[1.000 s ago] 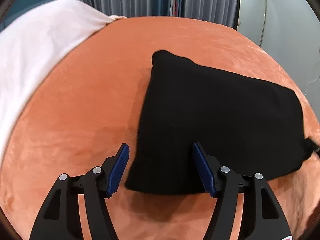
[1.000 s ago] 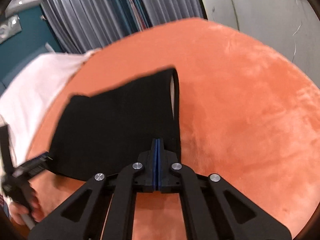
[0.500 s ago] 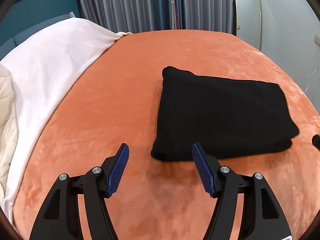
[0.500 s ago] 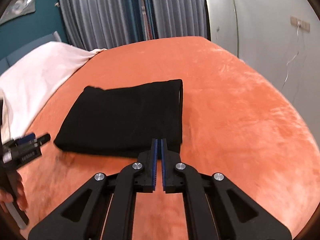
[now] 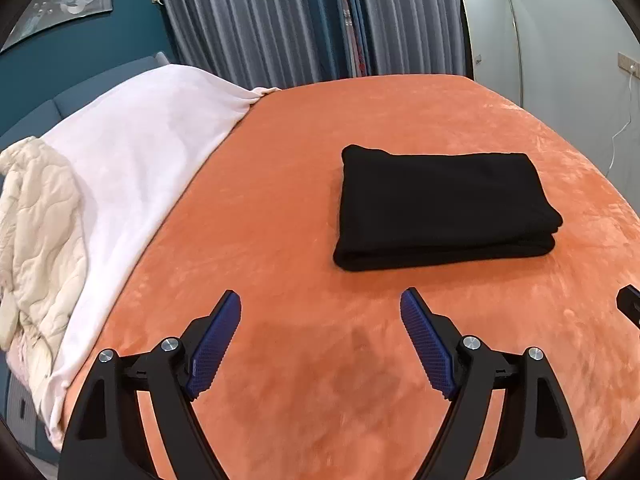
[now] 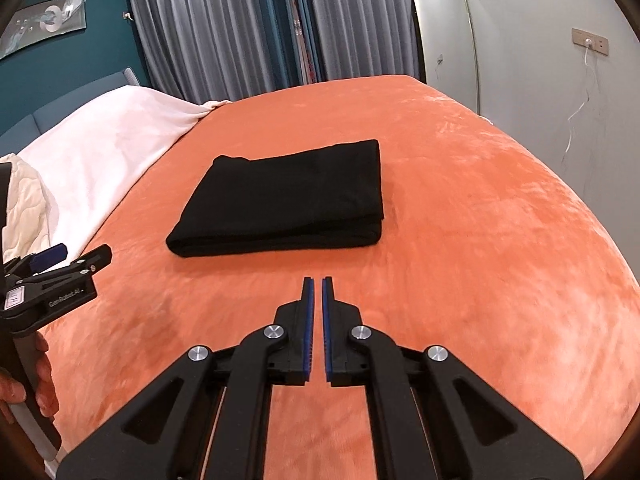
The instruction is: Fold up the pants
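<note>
Little can go wrong now beyond a careless sweep of either gripper snagging the folded black fabric pants (image 5: 440, 208) and pulling the layers askew. They lie on the orange plush bed (image 5: 280, 200), toward its right edge, clear of the left gripper (image 5: 320, 312), whose empty jaws are opening, and the right gripper (image 6: 317, 284), jaws nearly pressed together.

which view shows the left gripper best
The left wrist view: the left gripper fills the foreground, both blue pads visible, jaws opening with nothing between them. The right wrist view catches only its side at the left edge, held by a hand.
</note>
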`<state>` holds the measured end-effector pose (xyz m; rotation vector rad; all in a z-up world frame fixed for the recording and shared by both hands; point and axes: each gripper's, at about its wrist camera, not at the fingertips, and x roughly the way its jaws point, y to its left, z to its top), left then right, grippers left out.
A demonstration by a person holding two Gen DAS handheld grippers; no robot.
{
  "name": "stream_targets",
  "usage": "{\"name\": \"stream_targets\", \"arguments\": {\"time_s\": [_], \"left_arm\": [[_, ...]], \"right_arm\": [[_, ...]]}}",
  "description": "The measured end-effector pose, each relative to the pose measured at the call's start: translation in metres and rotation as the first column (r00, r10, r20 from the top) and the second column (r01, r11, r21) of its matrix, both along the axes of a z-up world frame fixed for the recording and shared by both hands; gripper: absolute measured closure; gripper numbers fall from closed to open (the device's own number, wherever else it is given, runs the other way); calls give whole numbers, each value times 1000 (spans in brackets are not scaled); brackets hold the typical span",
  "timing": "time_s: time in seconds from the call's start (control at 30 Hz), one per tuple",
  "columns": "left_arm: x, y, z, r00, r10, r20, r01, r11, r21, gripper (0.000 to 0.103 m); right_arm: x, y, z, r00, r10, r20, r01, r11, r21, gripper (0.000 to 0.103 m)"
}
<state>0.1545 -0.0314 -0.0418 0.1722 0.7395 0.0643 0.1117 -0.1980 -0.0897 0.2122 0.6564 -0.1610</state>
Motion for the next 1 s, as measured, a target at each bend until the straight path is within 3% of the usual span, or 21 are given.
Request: {"name": "stream_targets", "arguments": {"time_s": [0.63,1.0], "left_arm": [[-86,15,3,1000,16,-18,-17,999,-30,23],[-93,20,-12,998,37,-59,-39,999,-36,23]], "right_arm": [[-75,19,16,999,-11,34,10,1000,8,100],[-81,26,3,1000,5,-1,-5,1000,-6,100]]}}
